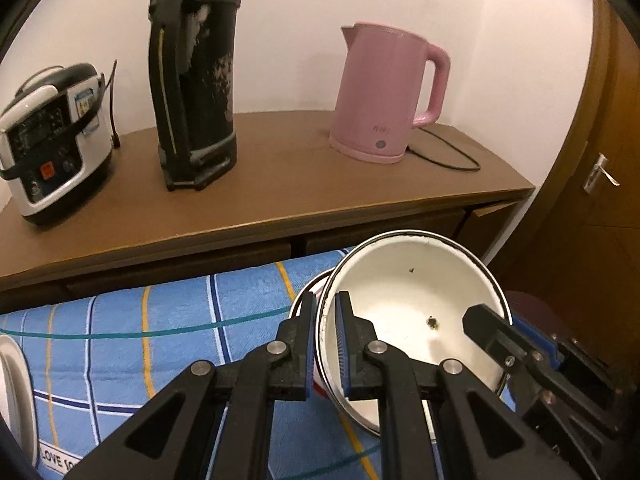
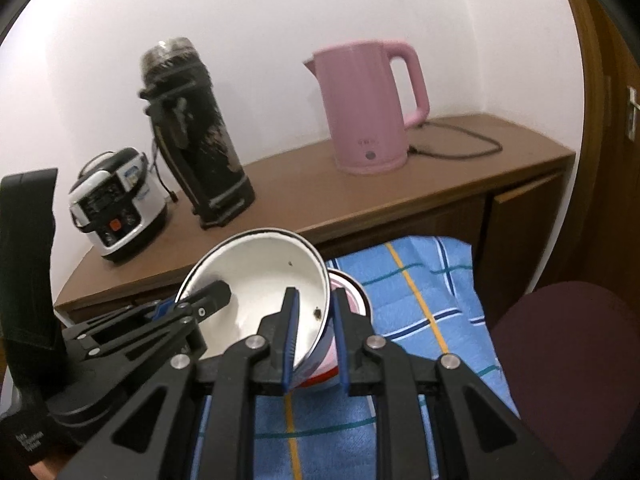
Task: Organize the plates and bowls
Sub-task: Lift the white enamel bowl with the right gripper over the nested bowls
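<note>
A white enamel bowl (image 1: 408, 300) with a dark rim is tilted up over the blue checked cloth (image 1: 160, 340). My left gripper (image 1: 325, 344) is shut on its left rim. My right gripper (image 2: 314, 336) is shut on its right rim, and its fingers (image 1: 492, 332) show at the bowl's right side in the left wrist view. The bowl (image 2: 264, 280) sits partly inside a second bowl (image 2: 352, 296) with a pink and red outside that rests on the cloth (image 2: 420, 300). A plate edge (image 1: 14, 392) shows at the far left.
A brown sideboard (image 1: 280, 184) behind the cloth carries a rice cooker (image 1: 52, 140), a tall black flask (image 1: 196, 80) and a pink kettle (image 1: 384, 92) with its cord. A dark maroon chair seat (image 2: 568, 360) is at the right. A wooden door (image 1: 608, 200) stands further right.
</note>
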`<state>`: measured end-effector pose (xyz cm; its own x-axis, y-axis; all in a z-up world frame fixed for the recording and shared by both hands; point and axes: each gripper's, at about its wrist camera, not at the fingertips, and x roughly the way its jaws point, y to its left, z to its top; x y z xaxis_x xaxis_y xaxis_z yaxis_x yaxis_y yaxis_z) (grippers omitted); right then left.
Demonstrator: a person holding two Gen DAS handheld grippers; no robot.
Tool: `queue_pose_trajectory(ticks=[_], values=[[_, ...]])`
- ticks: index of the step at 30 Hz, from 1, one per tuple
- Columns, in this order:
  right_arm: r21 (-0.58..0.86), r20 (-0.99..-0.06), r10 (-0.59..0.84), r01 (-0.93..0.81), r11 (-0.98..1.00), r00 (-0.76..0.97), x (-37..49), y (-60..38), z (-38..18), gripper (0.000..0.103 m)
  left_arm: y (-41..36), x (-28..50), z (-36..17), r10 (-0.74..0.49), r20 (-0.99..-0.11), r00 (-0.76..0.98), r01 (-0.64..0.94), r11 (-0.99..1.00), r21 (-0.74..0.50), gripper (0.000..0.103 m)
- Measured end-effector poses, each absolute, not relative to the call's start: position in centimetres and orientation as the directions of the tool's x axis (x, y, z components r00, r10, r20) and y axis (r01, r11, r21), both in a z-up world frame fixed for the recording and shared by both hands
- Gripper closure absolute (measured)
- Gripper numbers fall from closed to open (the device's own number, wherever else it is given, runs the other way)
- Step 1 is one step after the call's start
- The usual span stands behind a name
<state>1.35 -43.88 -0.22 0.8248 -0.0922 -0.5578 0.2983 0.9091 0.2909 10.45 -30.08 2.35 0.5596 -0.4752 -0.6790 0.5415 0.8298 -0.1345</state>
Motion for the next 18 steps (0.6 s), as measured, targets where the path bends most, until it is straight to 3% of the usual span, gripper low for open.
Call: queue_pose_trajectory(ticks=[18], values=[[0.274,-0.63,-0.1,0.341,0.899,0.77,4.5,-45.5,-3.5,0.087,-32.2,12.6,-0.3,-0.428,-0.729,0.534,0.529,0.842,-0.106,0.092]])
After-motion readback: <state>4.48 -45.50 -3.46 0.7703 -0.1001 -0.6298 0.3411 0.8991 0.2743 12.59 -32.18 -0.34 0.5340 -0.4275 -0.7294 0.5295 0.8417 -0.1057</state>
